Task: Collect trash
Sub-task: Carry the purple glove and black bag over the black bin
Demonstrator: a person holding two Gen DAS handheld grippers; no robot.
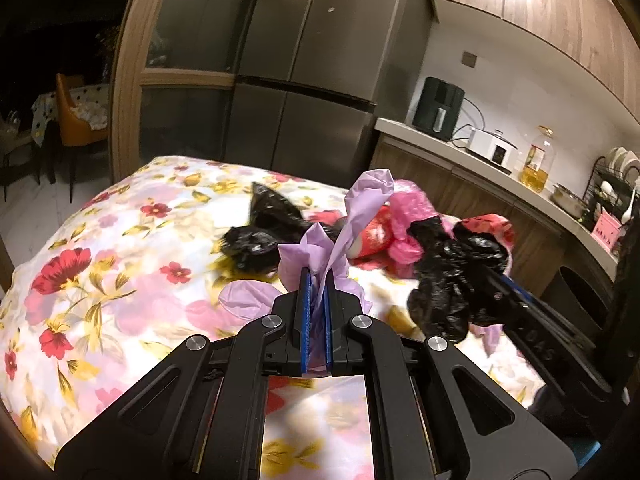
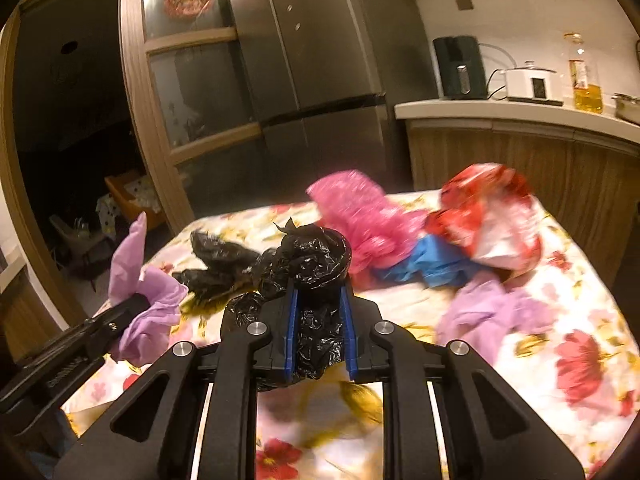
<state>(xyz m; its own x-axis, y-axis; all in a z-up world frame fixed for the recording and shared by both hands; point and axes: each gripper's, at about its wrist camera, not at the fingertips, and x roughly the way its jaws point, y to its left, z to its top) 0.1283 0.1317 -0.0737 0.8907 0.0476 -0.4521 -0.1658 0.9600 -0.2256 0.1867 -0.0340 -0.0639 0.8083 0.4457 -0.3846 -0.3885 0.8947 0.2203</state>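
Red-and-white bag [image 2: 496, 216] and pink bag [image 2: 360, 216] motion-blurred, contents possibly wrappers, dish rack [image 1: 616, 196] cut off at edge

Crumpled bags [image 2: 400, 236] on table [image 2: 560, 380], perhaps overlapping.

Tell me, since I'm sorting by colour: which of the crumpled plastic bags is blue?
The blue bag lies on the floral tablecloth, tucked between the pink bag and the red-and-white bag. No gripper holds it.
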